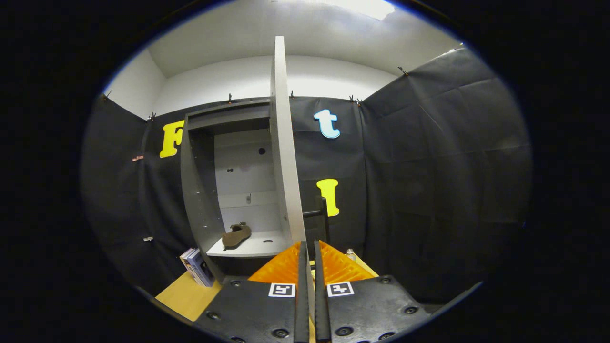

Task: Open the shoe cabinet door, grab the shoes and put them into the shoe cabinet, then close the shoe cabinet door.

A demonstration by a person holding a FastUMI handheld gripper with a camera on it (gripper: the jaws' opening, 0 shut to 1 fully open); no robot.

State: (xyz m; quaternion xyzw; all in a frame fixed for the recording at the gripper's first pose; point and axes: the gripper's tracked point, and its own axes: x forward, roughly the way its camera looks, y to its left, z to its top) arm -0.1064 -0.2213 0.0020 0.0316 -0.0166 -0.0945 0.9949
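Note:
The grey shoe cabinet stands against the booth's back wall with its door swung wide, so I see the door edge-on. A brown shoe lies on the cabinet's lower shelf, left of the door. A dark bar handle sticks out from the door's right face near its bottom. My gripper is shut, with only a thin slit between its fingers and nothing held. Its tips sit just below the door's lower edge, close under the handle.
Several books lean against the cabinet's lower left corner on the wooden table. A small bottle top peeks out to the right of the fingers. Black cloth walls close in the left, back and right.

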